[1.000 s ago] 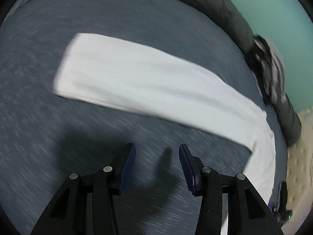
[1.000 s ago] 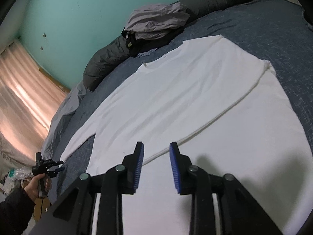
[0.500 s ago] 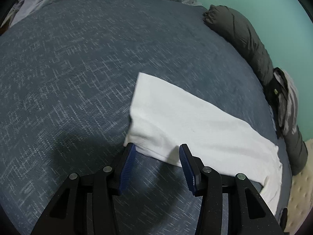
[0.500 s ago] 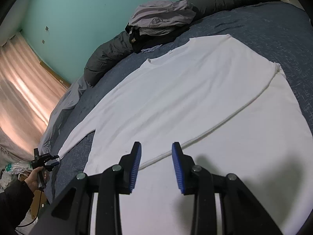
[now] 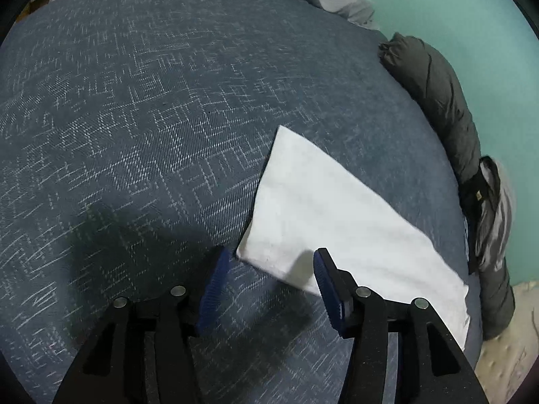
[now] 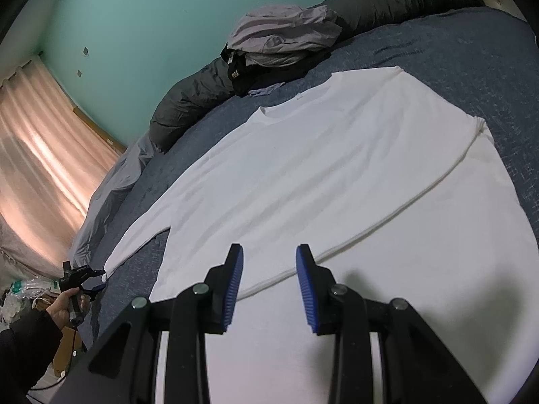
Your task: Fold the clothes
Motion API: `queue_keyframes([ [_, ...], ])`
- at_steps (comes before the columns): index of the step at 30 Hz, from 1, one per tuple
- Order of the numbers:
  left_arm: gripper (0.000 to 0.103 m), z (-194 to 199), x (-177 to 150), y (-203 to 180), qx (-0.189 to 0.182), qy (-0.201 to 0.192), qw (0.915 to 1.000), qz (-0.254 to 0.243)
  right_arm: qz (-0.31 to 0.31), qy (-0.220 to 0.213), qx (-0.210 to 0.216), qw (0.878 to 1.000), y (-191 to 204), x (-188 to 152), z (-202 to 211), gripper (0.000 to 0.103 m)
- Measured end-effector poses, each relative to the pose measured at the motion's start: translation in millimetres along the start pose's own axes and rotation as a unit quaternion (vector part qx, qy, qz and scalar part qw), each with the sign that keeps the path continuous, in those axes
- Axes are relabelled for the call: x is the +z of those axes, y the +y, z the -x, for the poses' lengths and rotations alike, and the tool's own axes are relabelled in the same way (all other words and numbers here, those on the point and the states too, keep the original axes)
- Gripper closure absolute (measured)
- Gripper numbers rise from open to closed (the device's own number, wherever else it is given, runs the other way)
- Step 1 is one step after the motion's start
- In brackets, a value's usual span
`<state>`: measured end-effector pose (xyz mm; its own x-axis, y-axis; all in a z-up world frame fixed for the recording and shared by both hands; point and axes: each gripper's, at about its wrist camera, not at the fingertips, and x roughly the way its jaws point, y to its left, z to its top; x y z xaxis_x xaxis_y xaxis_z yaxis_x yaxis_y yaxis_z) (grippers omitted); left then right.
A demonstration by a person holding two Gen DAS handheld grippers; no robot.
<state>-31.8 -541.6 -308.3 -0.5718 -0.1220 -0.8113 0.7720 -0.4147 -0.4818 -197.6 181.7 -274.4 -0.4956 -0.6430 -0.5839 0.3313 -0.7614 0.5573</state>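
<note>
A white long-sleeved shirt lies flat on the blue bedspread, with one side folded over the body. Its left sleeve stretches across the blue bedspread in the left wrist view. My left gripper is open, its blue pads on either side of the near corner of the sleeve cuff. It also shows far off at the sleeve end in the right wrist view. My right gripper is open and empty just above the shirt's lower body, near the folded edge.
A dark grey rolled duvet lies along the teal wall. A pile of grey and black clothes rests on it. A light grey sheet hangs at the bed's far side by pink curtains.
My left gripper has moved down the sleeve to its cuff end and now straddles the cuff corner. My right gripper has barely moved.
</note>
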Motion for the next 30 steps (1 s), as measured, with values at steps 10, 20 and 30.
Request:
queue_keyframes([
  [10, 0.091, -10.4, 19.6, -23.3, -0.024, -0.021, 0.9988, -0.038, -0.004, -0.003, -0.002, 1.0, -2.9, 2.0, 0.7, 0.07],
  [20, 0.093, 36.2, 22.9, -108.2, -0.112, -0.037, 0.986, -0.118, -0.011, -0.001, 0.005, 1.0, -7.6, 2.0, 1.5, 0.07],
  [30, 0.093, 78.7, -15.2, -271.3, -0.205, -0.023, 0.9532, -0.221, -0.037, 0.0, 0.005, 0.999, -28.8, 8.5, 12.5, 0.07],
])
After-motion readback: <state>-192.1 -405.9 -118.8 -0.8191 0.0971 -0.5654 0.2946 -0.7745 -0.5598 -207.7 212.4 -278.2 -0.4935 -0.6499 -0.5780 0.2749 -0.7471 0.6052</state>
